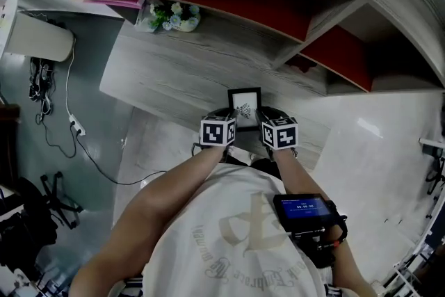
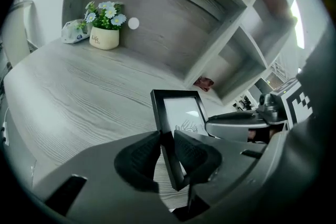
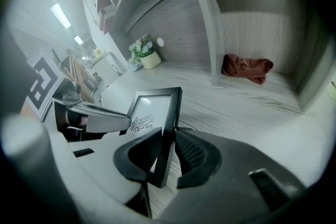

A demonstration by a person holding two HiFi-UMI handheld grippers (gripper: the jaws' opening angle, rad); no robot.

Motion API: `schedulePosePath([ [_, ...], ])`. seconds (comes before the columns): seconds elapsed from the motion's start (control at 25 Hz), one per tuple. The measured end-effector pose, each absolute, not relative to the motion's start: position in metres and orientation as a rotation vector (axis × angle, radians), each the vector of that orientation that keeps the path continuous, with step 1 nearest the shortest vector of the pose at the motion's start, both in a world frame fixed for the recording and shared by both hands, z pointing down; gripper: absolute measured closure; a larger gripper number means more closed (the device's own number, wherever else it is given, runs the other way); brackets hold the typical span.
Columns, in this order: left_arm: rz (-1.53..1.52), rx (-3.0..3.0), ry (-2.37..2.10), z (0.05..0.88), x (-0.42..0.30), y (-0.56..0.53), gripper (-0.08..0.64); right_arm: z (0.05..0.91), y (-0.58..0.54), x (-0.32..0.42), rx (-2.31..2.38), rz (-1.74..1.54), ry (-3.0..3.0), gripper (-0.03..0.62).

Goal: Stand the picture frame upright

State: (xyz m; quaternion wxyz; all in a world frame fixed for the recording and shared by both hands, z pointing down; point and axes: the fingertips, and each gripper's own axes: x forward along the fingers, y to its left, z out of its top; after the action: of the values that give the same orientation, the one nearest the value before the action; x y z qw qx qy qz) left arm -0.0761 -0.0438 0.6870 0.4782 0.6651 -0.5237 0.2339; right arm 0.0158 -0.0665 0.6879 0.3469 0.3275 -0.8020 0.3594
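A small black picture frame (image 1: 244, 108) with a line drawing on white is held above the grey wooden desk (image 1: 167, 73), tilted up off the surface. My left gripper (image 2: 167, 152) is shut on the frame's (image 2: 176, 123) left rail, its pads pressing both faces. The frame's (image 3: 157, 113) right rail is clamped by my right gripper (image 3: 167, 153) in the same way. In the head view the two marker cubes (image 1: 217, 131) sit side by side just in front of the frame, hiding its lower edge.
A white pot of flowers (image 2: 104, 26) stands at the desk's back left corner beside a small wrapped pack (image 2: 75, 32). A crumpled red cloth (image 3: 247, 67) lies in the shelf cubby to the right. Shelf dividers (image 2: 220, 44) rise behind the frame. A cable (image 1: 76, 129) trails on the floor.
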Motion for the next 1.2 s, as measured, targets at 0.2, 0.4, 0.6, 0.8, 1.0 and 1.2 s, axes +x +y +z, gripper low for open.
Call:
schedulePosePath([
  [0.2,0.604,1.703,-1.243,0.679,-0.062,-0.054,0.463,0.681,-0.069,0.031,0.941,0.943,-2.090,0.508],
  [0.4,0.644,1.784,-1.194,0.673,-0.044,-0.066,0.463,0.673,-0.075,0.049,1.042,0.954,-2.096,0.508],
  [0.6,0.682,1.864,-1.158,0.666,-0.030,-0.083,0.465,0.667,-0.084,0.064,1.151,0.960,-2.106,0.508],
  [0.8,0.694,1.922,-1.139,0.657,-0.016,-0.098,0.466,0.658,-0.093,0.079,1.256,0.973,-2.109,0.509],
  [1.0,0.707,1.969,-1.137,0.650,-0.007,-0.115,0.468,0.651,-0.105,0.088,1.315,0.957,-2.127,0.509],
  [1.2,0.725,2.029,-1.152,0.644,-0.001,-0.129,0.468,0.645,-0.116,0.093,1.371,0.930,-2.154,0.509],
])
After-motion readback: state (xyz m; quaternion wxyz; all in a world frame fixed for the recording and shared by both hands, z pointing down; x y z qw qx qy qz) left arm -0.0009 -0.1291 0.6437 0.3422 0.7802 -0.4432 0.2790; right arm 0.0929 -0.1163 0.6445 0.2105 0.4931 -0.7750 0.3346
